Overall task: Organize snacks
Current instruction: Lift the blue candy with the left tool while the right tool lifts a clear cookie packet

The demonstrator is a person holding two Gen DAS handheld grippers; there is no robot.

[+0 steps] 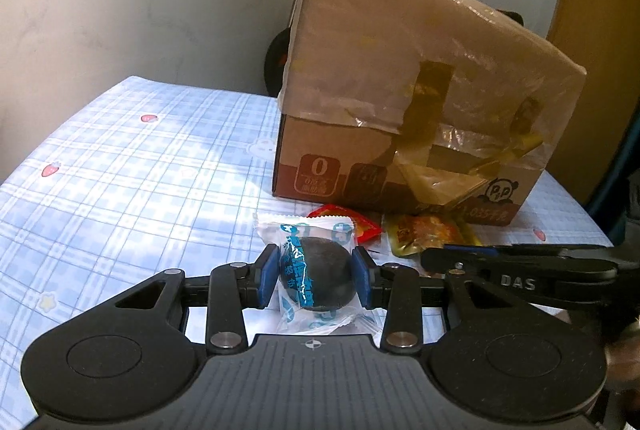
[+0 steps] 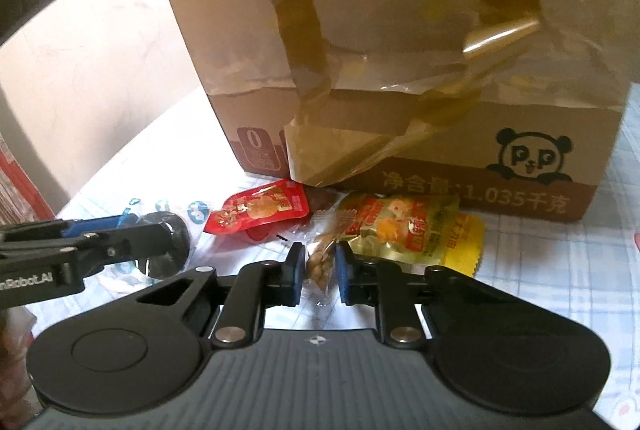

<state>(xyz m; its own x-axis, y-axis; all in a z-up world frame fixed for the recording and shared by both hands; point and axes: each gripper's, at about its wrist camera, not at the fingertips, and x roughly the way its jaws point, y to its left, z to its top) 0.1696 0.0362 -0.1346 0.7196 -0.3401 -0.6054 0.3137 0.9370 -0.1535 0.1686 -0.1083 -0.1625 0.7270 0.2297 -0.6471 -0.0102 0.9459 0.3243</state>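
Observation:
My left gripper (image 1: 316, 278) is shut on a dark round snack in a clear wrapper with blue print (image 1: 316, 276), just above the checked cloth. It also shows at the left of the right wrist view (image 2: 160, 242). My right gripper (image 2: 318, 268) is shut on a small clear packet of nuts (image 2: 320, 264). A red packet (image 2: 258, 210), a gold-green packet (image 2: 400, 226) and a yellow packet (image 2: 468, 242) lie before the taped cardboard box (image 2: 400, 70). The box also shows in the left wrist view (image 1: 420, 110).
The blue checked tablecloth (image 1: 120, 170) covers the table, with a white wall behind. The right gripper's arm (image 1: 520, 270) reaches in at the right of the left wrist view. A dark round object (image 1: 276, 62) sits behind the box.

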